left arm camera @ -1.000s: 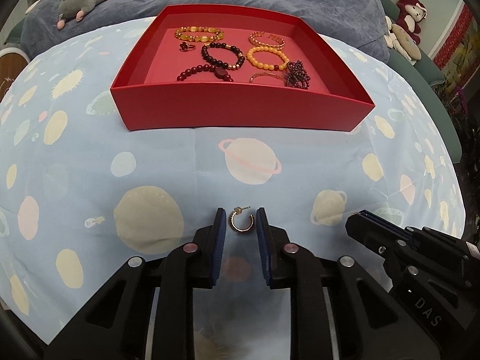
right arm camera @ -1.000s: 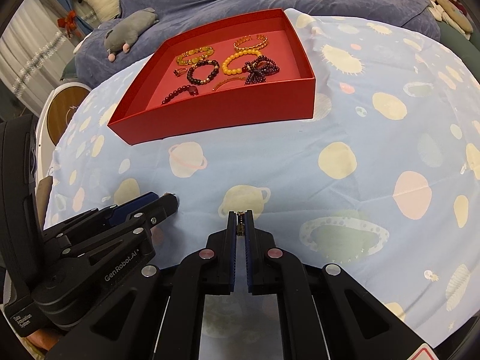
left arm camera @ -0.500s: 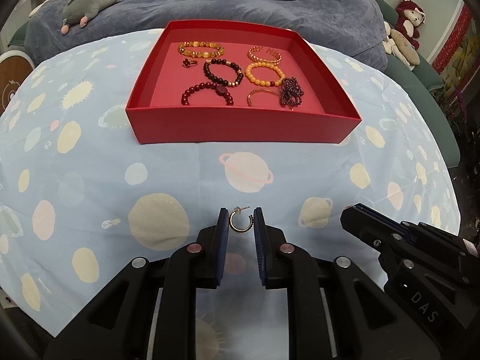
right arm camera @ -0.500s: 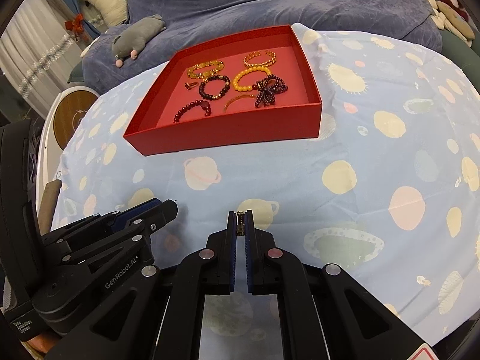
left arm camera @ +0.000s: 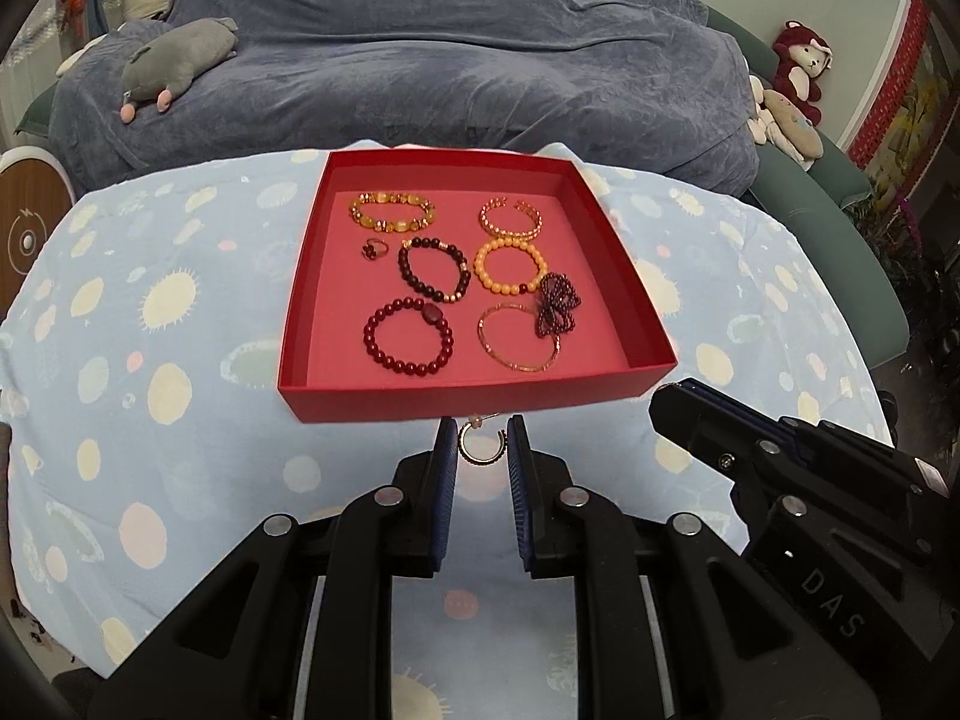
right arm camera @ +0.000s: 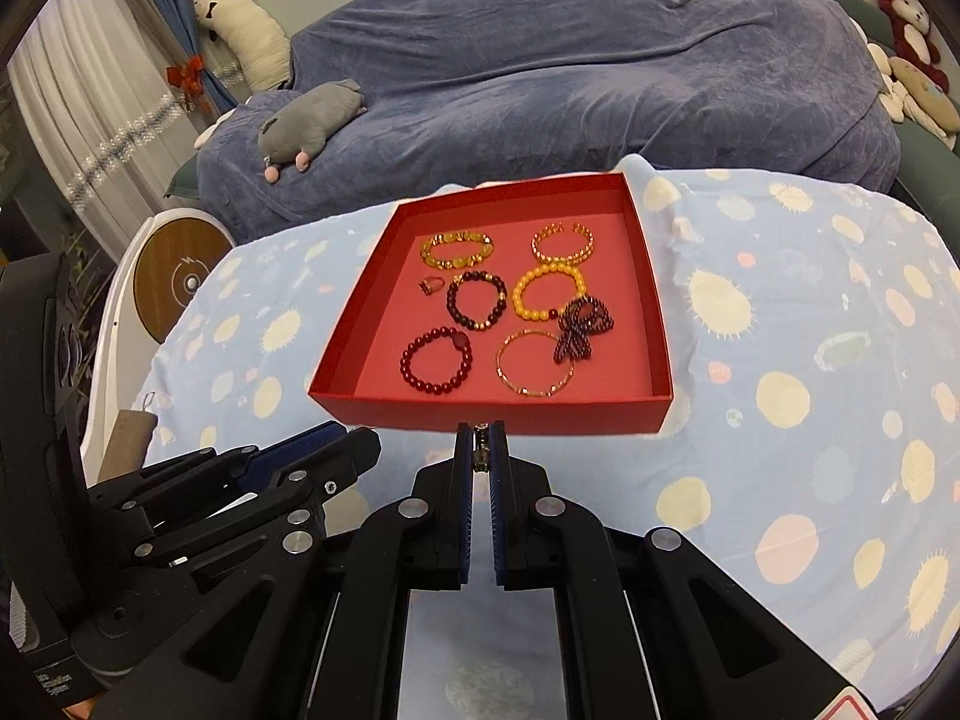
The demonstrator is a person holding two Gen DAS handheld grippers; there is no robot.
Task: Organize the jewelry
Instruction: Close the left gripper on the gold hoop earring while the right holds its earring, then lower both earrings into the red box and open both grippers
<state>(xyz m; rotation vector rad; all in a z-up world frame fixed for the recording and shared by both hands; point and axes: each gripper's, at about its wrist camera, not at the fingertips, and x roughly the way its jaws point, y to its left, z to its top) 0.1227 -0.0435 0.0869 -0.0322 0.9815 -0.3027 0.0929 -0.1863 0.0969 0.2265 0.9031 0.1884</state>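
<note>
A red tray [left arm camera: 468,403] [right arm camera: 570,417] sits on the blue planet-print cloth, holding several bead bracelets, a gold bangle [left arm camera: 519,342] and a small ring [left arm camera: 373,249]. My left gripper [left arm camera: 480,438] is shut on a gold hoop earring [left arm camera: 480,461], held in the air just short of the tray's front wall. My right gripper [right arm camera: 480,429] is shut on a second small gold earring [right arm camera: 480,453], seen edge-on between its pads. The two grippers hang side by side: the right gripper [left arm camera: 690,405] shows at the left wrist view's right, the left gripper [right arm camera: 354,438] at the right wrist view's left.
Behind the table lies a sofa under a blue-grey blanket [left arm camera: 456,48] with a grey plush animal [left arm camera: 180,60]. More plush toys [left arm camera: 792,90] sit at the far right. A round white and wood device [right arm camera: 180,282] stands off the table's left edge.
Both grippers have risen from the cloth, each with its earring still gripped. The tray now looks further below and more from above.
</note>
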